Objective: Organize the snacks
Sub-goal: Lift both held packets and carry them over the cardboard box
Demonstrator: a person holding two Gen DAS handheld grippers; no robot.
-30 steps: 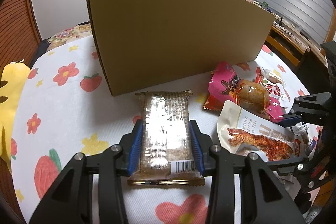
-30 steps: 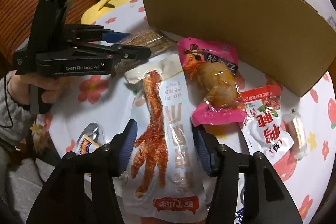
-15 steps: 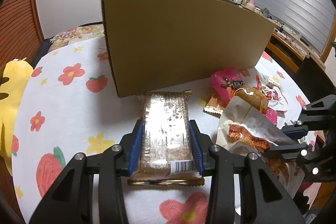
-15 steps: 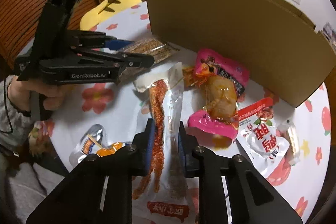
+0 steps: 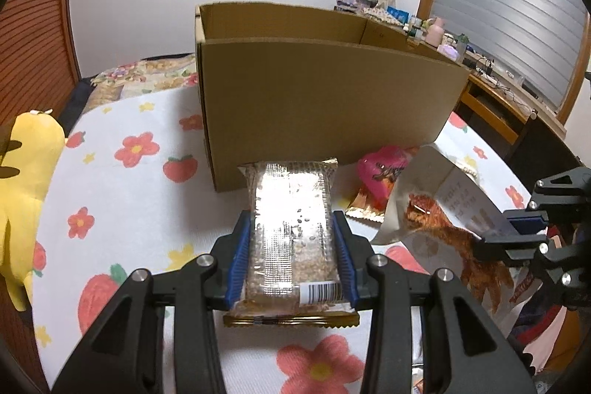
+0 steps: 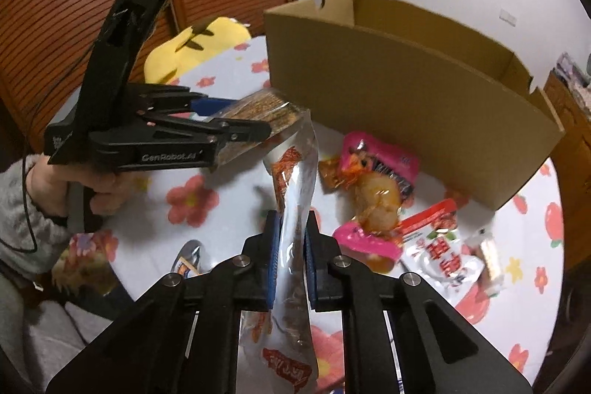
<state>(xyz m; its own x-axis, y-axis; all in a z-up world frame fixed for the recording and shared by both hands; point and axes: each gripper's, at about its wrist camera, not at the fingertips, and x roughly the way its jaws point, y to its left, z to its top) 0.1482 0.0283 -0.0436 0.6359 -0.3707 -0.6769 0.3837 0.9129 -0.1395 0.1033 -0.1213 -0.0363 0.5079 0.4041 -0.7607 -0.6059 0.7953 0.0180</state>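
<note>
My left gripper [image 5: 291,253] is shut on a clear-wrapped grain bar [image 5: 291,231], held lifted in front of the open cardboard box [image 5: 325,106]. My right gripper [image 6: 291,250] is shut on a white chicken-foot pouch [image 6: 295,180], lifted off the table and folded edge-on. That pouch also shows in the left wrist view [image 5: 443,213], with the right gripper [image 5: 517,231] at its right. The left gripper with the bar shows in the right wrist view [image 6: 236,132]. The box [image 6: 406,91] stands open-topped behind.
A pink snack pack [image 6: 376,180], a white and red pouch [image 6: 439,246] and a small wrapped bar [image 6: 487,257] lie on the floral tablecloth [image 5: 122,180] before the box. A yellow plush [image 5: 26,172] sits at the left edge. A silver packet [image 6: 188,257] lies near the front.
Both grippers have risen, so the box's open top shows now. My right gripper closed on the chicken-foot pouch and lifted it off the table. The left still holds the bar.
</note>
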